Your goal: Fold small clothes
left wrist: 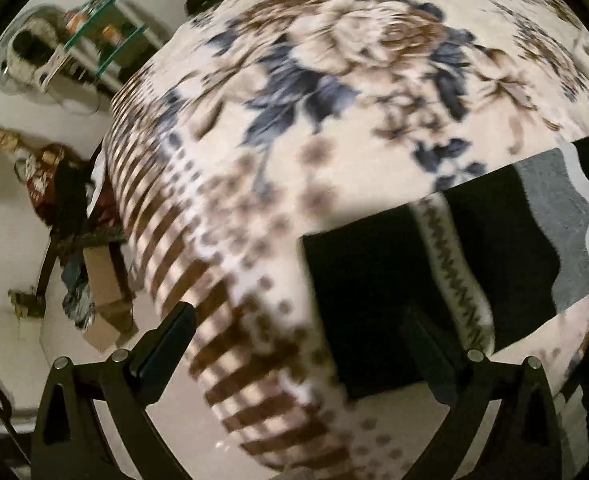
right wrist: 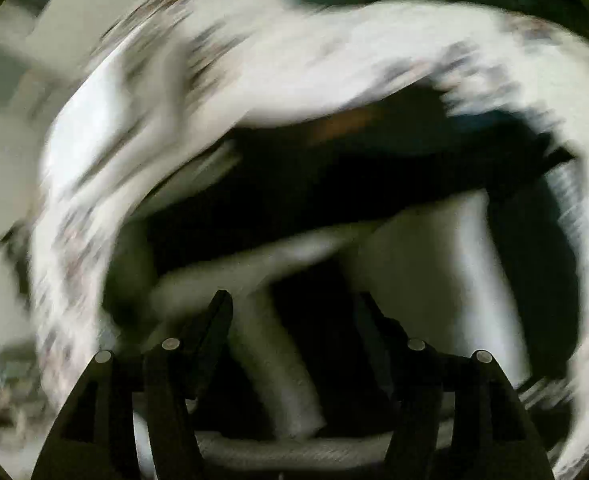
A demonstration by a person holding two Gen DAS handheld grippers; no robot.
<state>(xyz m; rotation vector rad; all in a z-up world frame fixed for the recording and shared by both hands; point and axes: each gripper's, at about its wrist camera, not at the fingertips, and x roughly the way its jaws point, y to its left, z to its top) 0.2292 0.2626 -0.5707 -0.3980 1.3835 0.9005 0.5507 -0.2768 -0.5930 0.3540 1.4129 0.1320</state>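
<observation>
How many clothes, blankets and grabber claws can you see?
Dark striped garment: 1
Floral blanket: 1
Grippers, left gripper and right gripper: 2
Total: 4

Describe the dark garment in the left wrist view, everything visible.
The dark garment is black knit-looking cloth with a cream patterned band, a grey stripe and a white wavy stripe. It lies spread, fairly flat, on the floral blanket, at the lower right of the view. The left tongs stand open above its near corner; contact can't be told through blur.
</observation>
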